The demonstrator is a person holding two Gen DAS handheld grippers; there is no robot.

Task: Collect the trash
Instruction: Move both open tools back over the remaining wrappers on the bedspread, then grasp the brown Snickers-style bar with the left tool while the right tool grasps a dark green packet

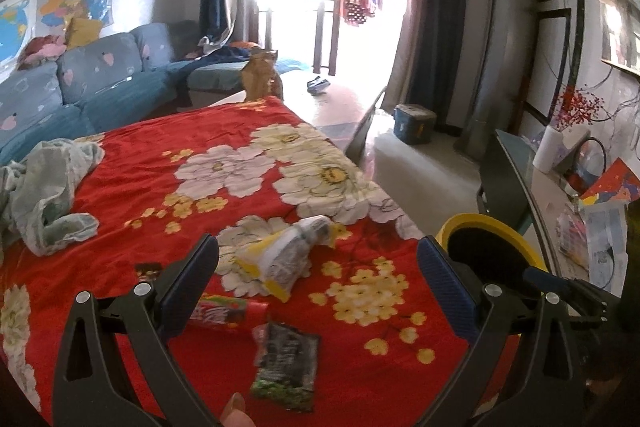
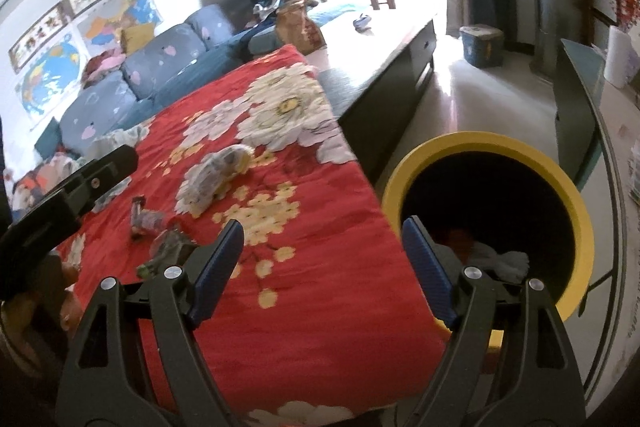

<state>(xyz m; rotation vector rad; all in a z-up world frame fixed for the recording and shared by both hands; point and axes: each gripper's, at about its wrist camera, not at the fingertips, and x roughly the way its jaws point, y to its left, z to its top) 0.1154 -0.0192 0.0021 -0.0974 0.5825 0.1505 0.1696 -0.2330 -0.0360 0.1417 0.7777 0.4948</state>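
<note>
A red flowered cloth covers the table. On it lie a crumpled white and yellow wrapper, a red snack packet and a dark green packet. My left gripper is open and empty, hovering just above these. A yellow-rimmed bin stands beside the table's right edge with some rubbish inside. My right gripper is open and empty above the cloth's right edge next to the bin. The wrapper and packets also show in the right wrist view.
A crumpled pale green cloth lies at the table's left. A brown paper bag stands at the far end. A blue sofa is beyond. A glass side table with clutter stands right of the bin.
</note>
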